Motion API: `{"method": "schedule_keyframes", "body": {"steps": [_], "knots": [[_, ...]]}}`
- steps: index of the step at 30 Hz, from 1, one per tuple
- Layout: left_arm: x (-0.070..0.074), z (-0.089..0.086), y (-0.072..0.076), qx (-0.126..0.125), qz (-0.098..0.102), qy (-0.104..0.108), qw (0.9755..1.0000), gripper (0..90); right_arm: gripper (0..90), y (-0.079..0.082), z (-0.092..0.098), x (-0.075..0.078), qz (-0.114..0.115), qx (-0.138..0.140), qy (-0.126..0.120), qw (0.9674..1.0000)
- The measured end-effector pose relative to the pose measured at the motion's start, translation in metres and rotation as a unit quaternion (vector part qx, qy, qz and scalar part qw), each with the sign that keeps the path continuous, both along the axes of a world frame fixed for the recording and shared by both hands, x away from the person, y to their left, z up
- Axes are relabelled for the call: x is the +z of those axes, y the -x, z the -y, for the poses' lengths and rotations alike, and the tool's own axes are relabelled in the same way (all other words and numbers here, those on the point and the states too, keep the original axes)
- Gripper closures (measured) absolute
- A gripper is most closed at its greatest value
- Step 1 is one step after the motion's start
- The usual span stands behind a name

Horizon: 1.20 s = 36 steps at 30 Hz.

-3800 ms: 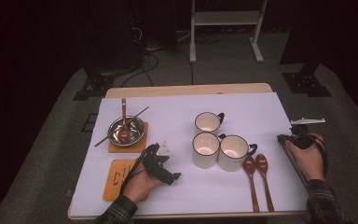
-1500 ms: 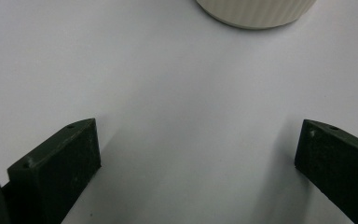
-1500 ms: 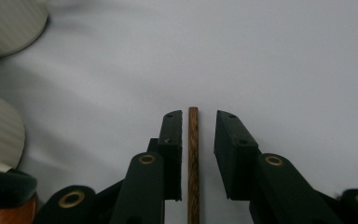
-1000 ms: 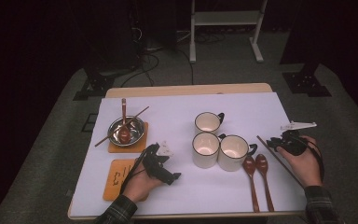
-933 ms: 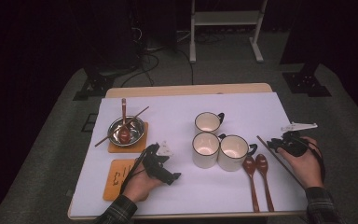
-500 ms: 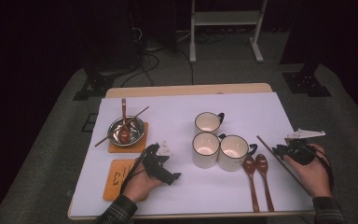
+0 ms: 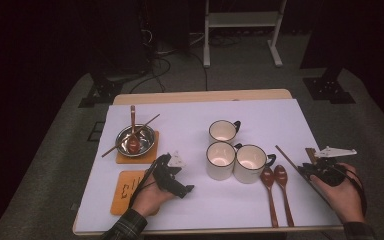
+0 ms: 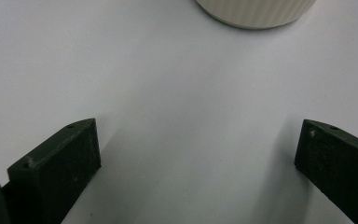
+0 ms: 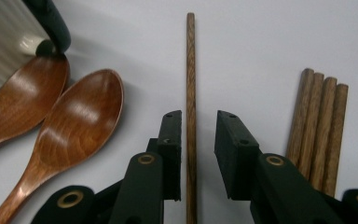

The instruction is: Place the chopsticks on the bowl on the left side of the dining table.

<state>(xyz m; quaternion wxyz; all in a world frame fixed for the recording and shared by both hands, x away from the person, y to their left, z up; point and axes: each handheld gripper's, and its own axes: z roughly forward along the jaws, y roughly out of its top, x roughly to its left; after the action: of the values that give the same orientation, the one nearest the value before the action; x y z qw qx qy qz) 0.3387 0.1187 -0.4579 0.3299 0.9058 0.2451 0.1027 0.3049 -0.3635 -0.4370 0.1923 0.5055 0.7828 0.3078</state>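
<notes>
So we see the white table (image 7: 190,220), then three mugs (image 7: 221,159) mid-table. Our left gripper (image 8: 191,154) rests gaping wide on bare surface. Our right gripper (image 9: 193,140) straddles a single chopstick (image 9: 190,70), jaws apart, not pinching; four more chopsticks (image 9: 319,121) lie just beside, two wooden spoons (image 9: 74,121) opposite.

Black tongs (image 9: 196,140) flank a brown wooden chopstick (image 9: 191,84) beside reddish-brown spoons (image 9: 70,126) on white tablecloth (image 9: 261,42)
</notes>
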Motion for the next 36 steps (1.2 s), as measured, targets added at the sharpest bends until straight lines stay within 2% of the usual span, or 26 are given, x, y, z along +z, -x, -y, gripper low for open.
{"method": "schedule_keyframes", "body": {"steps": [7, 27, 36], "knots": [[0.0, 0.0, 0.0, 0.0, 0.0, 0.0, 1.0, 0.0, 71.4, 0.009, 0.002, -0.006, -0.01, 0.0, 0.011, 0.9999], [0.0, 0.0, 0.0, 0.0, 0.0, 0.0, 1.0, 0.0, 77.7, 0.016, 0.005, -0.009, -0.02, -0.002, 0.008, 0.9998], [0.0, 0.0, 0.0, 0.0, 0.0, 0.0, 1.0, 0.0, 80.7, 0.018, 0.005, -0.01, -0.018, -0.004, 0.001, 0.9998]]}}
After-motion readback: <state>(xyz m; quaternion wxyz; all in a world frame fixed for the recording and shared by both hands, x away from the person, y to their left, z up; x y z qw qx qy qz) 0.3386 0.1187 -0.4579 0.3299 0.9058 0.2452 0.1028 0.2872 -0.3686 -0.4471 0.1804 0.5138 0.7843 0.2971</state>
